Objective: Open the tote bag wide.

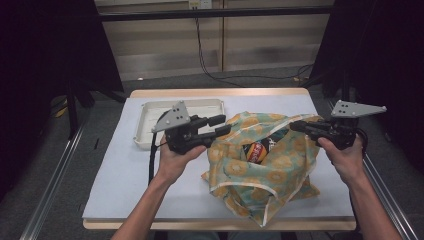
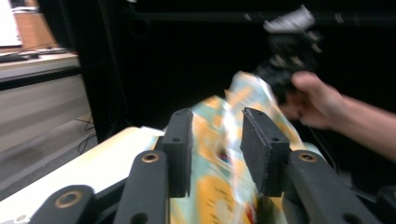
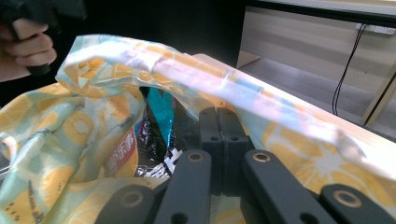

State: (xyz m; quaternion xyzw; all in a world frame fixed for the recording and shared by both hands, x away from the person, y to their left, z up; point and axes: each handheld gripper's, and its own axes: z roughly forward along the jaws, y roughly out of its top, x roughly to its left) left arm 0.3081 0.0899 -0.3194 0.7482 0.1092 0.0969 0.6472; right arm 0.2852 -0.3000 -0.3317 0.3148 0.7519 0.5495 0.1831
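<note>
A cloth bag [image 1: 270, 170] printed with yellow fruit slices lies on the table, right of centre, with its mouth pulled open. Inside it sits a dark snack packet [image 1: 257, 150] with an orange label [image 3: 123, 156]. My right gripper [image 1: 293, 125] has its jaws shut on the bag's right rim, and in the right gripper view [image 3: 217, 111] the fabric band runs just past the closed tips. My left gripper [image 1: 223, 125] hovers at the bag's left rim with its jaws apart. In the left gripper view [image 2: 218, 114] the blurred bag [image 2: 210, 154] lies beyond the gap, untouched by the pads.
A white tray [image 1: 145, 125] stands at the back left of the pale mat [image 1: 125, 175], just behind my left gripper. The table's side edges drop to metal rails. Black frame posts rise on both sides, and a cable hangs on the far wall.
</note>
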